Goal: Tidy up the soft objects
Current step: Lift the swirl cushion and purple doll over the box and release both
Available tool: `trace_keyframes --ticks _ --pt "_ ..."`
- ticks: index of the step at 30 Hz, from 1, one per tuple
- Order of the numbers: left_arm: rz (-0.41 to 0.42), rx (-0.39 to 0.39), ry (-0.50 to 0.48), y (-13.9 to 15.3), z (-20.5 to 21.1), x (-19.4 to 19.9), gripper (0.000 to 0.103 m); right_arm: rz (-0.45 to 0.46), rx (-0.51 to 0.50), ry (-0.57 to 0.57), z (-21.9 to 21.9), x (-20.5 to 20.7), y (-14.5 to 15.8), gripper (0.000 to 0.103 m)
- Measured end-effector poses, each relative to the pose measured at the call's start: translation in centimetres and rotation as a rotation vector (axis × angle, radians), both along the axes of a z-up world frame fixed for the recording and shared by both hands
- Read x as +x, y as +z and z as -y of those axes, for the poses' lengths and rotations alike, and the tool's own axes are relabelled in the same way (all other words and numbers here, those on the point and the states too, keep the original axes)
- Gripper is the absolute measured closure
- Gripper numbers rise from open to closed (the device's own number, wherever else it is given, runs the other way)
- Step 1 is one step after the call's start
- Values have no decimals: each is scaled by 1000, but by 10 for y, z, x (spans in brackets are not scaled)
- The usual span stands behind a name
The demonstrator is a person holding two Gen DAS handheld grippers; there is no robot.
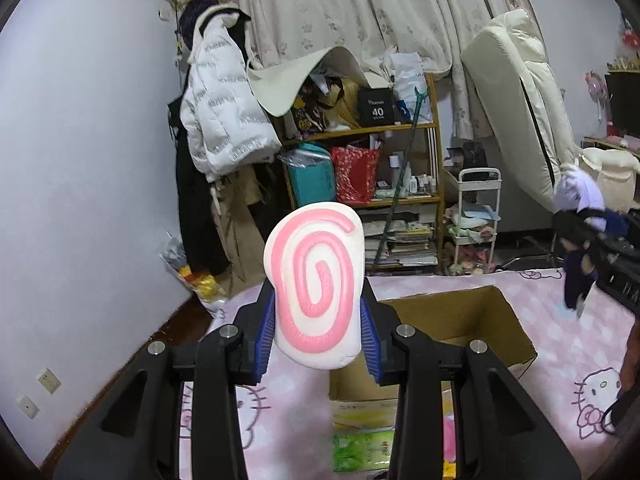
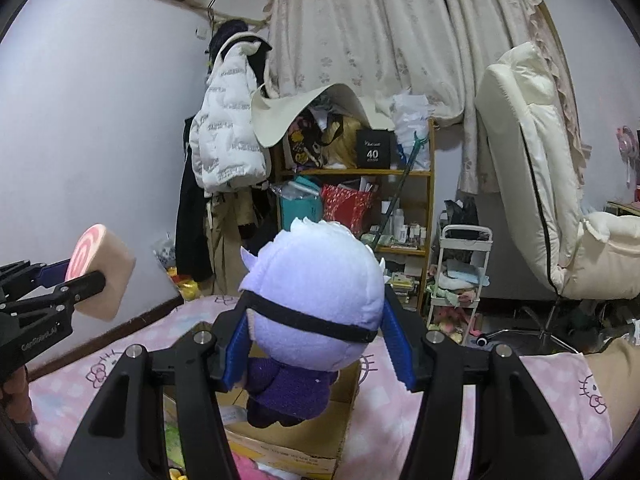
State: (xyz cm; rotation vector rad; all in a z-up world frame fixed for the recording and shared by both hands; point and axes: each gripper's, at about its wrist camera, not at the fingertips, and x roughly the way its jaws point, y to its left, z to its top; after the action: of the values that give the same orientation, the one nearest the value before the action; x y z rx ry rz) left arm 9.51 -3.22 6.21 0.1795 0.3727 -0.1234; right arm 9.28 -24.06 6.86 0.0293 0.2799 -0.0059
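My left gripper is shut on a soft white cushion with a pink spiral, squeezed upright between the blue pads. From the right wrist view the same cushion hangs at the far left in the left gripper. My right gripper is shut on a plush doll with a pale lilac head, black band and purple body. The left wrist view shows that doll in the right gripper at the right edge. An open cardboard box lies on the bed below both grippers.
A pink cartoon-cat bedsheet covers the bed. Beyond it stand a cluttered wooden shelf, hanging coats, a small white cart and a cream recliner chair. Colourful packets lie inside the box.
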Motion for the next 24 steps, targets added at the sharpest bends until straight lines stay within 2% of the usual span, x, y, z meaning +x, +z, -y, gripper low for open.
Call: trace_keyframes --ticks 2,10,24 --pt "-31 -25 -21 -10 1 9 66 -21 6 9 -3 9 -10 41" --pt "-106 -17 -33 -50 6 38 66 -103 -12 44 -14 31 -43 41" --pt "-201 -18 -82 -87 20 62 65 -200 -2 50 -7 52 -79 40"
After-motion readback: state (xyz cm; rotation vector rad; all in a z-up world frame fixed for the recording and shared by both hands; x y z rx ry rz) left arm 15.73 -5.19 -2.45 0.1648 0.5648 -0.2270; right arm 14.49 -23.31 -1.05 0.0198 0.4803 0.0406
